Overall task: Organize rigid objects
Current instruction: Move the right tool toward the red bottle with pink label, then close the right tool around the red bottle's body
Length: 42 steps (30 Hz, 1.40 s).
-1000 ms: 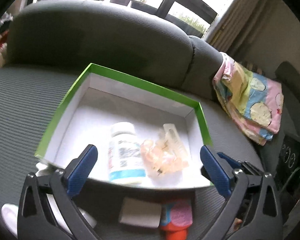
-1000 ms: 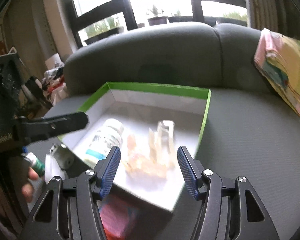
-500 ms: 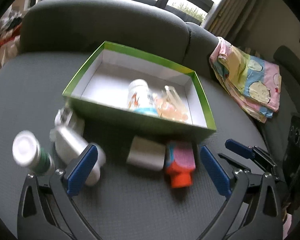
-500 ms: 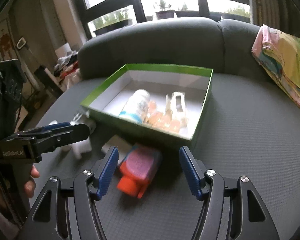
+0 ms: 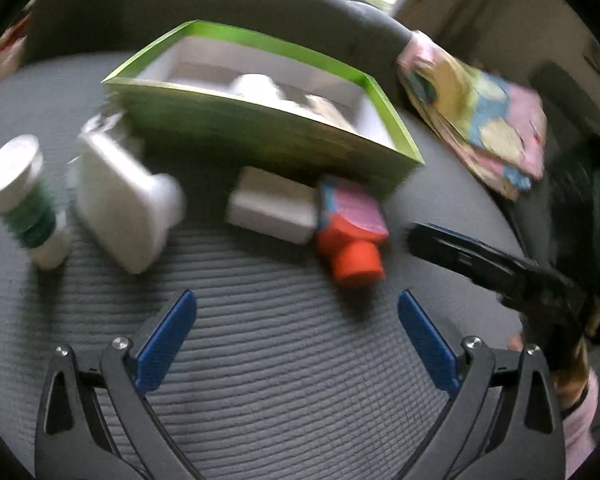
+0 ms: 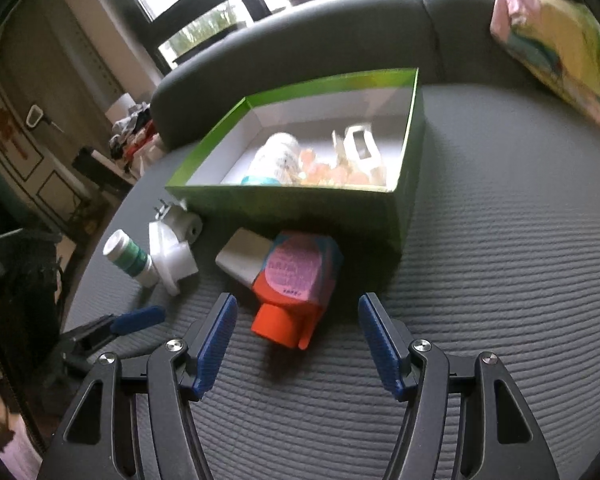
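Note:
A green box [image 5: 260, 132] [image 6: 296, 208] with a white inside lies on the grey sofa seat and holds a white pill bottle [image 6: 274, 160] and pale clips [image 6: 356, 152]. In front of it lie an orange-capped pink bottle [image 5: 350, 236] [image 6: 296, 280], a small white box [image 5: 270, 204] [image 6: 242, 256], a white plastic fitting [image 5: 124, 196] [image 6: 172, 252] and a green-banded white bottle [image 5: 20, 196] [image 6: 128, 258]. My left gripper [image 5: 296, 336] is open and empty over the seat. My right gripper [image 6: 298, 344] is open and empty just short of the orange cap.
A folded pink, yellow and blue cloth [image 5: 484, 116] [image 6: 564, 40] rests against the sofa back [image 6: 300, 52] at the right. Clutter [image 6: 132, 136] and windows lie beyond the sofa's left end.
Both grippers have pulled back from over the green box toward the seat's front. The loose items before the box have come into full view. Both stay open.

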Each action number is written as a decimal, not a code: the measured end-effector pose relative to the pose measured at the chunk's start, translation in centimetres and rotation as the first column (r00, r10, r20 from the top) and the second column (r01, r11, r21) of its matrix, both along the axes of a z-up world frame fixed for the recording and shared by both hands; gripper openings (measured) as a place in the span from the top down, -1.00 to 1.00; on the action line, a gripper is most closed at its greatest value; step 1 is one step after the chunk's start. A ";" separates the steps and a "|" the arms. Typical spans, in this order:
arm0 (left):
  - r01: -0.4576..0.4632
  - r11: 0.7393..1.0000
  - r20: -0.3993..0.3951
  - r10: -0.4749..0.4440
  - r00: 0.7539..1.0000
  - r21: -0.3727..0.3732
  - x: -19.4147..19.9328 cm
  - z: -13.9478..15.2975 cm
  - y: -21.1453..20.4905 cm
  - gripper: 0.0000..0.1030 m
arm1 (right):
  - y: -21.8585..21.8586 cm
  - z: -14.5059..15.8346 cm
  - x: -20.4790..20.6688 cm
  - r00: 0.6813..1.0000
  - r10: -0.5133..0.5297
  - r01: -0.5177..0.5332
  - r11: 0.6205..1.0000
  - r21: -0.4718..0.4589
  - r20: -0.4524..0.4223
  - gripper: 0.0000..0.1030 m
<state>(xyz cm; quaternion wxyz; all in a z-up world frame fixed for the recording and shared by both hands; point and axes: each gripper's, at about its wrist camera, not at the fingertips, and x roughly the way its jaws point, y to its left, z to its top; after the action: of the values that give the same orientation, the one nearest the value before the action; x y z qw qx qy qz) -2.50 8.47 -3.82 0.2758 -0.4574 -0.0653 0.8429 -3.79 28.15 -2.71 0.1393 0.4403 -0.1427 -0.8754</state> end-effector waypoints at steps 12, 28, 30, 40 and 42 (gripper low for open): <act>0.064 0.998 -0.048 -0.065 0.997 -0.023 -1.1 -1.7 2.8 -0.76 | -0.1 -2.0 -2.1 0.998 0.016 -0.011 0.996 -0.089 0.053 -0.27; 0.101 0.992 -0.085 -0.107 0.991 -0.069 -1.7 -2.7 5.4 -0.47 | -0.9 -3.1 -4.2 0.997 0.040 -0.034 0.996 -0.083 0.071 -0.27; 0.103 0.991 -0.088 -0.110 0.990 -0.080 -1.7 -2.8 5.6 -0.47 | -1.1 -3.3 -4.4 0.996 0.041 -0.035 0.995 -0.088 0.074 -0.27; 0.107 0.991 -0.092 -0.114 0.989 -0.082 -1.9 -2.9 5.8 -0.26 | -1.4 -4.3 -4.9 0.995 0.054 -0.047 0.996 -0.072 0.088 -0.27; 0.109 0.991 -0.090 -0.116 0.989 -0.083 -1.9 -3.0 5.9 -0.17 | -1.5 -4.3 -5.0 0.995 0.053 -0.047 0.996 -0.071 0.086 -0.27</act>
<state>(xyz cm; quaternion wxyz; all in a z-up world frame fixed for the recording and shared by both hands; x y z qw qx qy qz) -4.43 14.37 -6.81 0.3079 -0.4301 0.0067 0.8487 -8.75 26.63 -7.05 0.1696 0.4766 -0.1676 -0.8462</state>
